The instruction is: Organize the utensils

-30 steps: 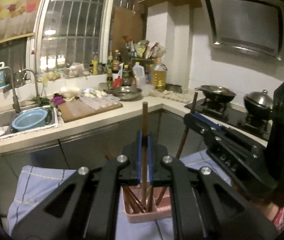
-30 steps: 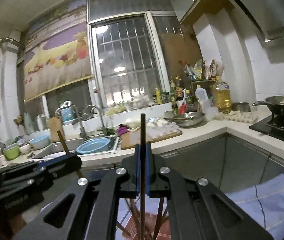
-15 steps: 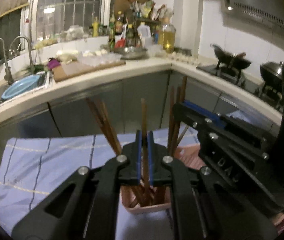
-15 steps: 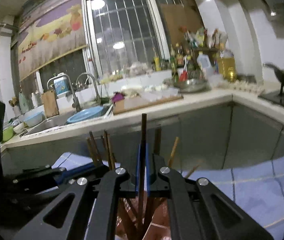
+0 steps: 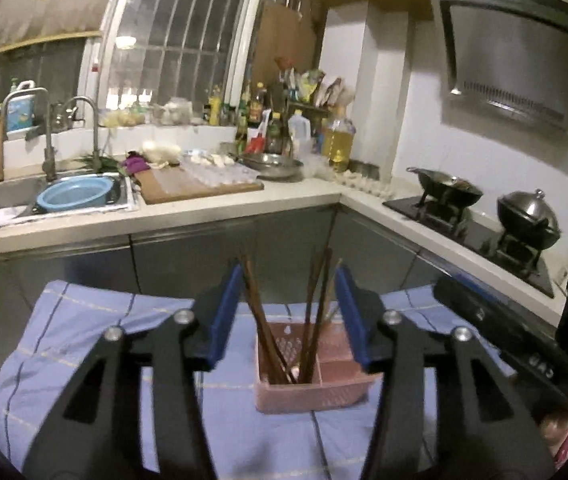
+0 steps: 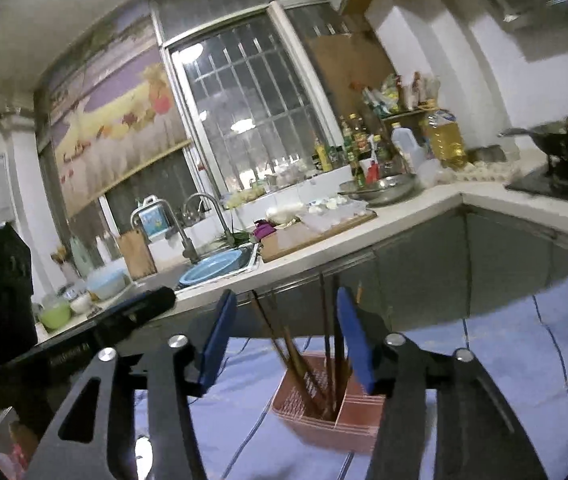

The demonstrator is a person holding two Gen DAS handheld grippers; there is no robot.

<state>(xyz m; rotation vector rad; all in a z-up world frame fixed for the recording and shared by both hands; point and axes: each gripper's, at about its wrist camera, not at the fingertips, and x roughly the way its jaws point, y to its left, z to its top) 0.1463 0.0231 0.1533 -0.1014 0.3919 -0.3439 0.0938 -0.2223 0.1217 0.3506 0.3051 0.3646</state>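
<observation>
A pink slotted utensil holder [image 5: 336, 390] stands on a blue checked cloth [image 5: 83, 320]. Several brown chopsticks [image 5: 261, 320] stand upright in its left compartment, and its right compartment looks empty. My left gripper [image 5: 288, 312] is open and empty, above and just in front of the holder. In the right wrist view the holder [image 6: 324, 424] and chopsticks [image 6: 296, 360] sit below my right gripper [image 6: 284, 336], which is open and empty. The right gripper's body [image 5: 524, 344] shows at the right of the left wrist view. The left gripper's body [image 6: 83, 340] shows at the left of the right wrist view.
A kitchen counter [image 5: 203, 210] runs behind, with a sink holding a blue basin [image 5: 75, 196], a cutting board [image 5: 195, 186], bottles and a metal bowl. A stove with a wok [image 5: 448, 192] and a lidded pot [image 5: 528, 220] is at the right. Grey cabinet fronts lie below.
Both grippers have opened and let go of the chopsticks they held; these now stand in the holder. Both grippers have lifted back a little from the holder.
</observation>
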